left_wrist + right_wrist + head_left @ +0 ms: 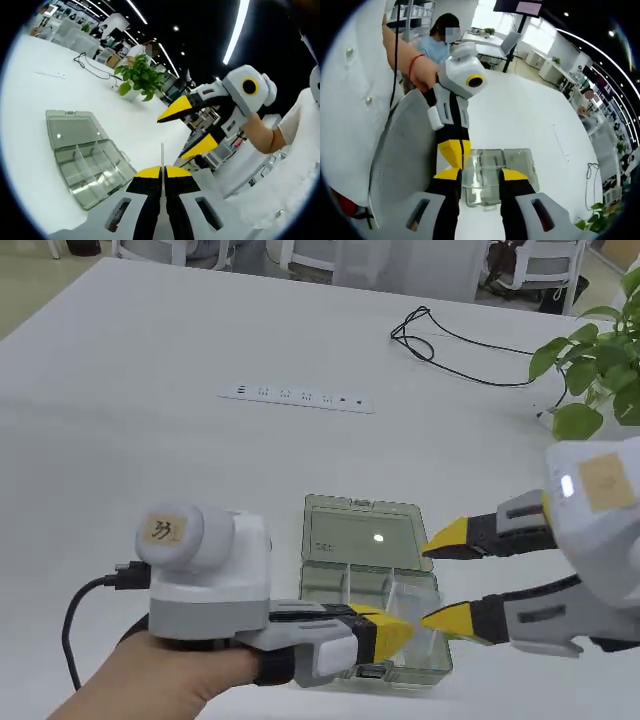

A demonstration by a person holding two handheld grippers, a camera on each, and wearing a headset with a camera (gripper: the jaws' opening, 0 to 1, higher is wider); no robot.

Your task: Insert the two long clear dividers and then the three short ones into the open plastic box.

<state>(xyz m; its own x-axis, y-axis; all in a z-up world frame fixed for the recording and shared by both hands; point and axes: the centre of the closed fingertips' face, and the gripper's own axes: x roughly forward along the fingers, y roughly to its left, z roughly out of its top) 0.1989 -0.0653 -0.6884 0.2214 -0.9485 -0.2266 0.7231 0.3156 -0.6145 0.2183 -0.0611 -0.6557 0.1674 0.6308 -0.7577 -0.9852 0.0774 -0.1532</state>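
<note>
Left gripper (395, 632) has its fingers pinched tight on a thin clear plastic divider (161, 152), held over the near part of the open clear plastic box (425, 672) on the white table (200, 460). Right gripper (440, 578) hangs just beside it, fingers wide apart, holding nothing.

Honestly, the risk I see: that divider is nearly invisible edge-on, so it could miss its slots, go in tilted and jam. Nothing pins the box either, so a push might skate it along.

The base has some clear dividers standing in it, making small compartments that look empty; can't count them. Its flat lid (362, 535) lies open behind.
</note>
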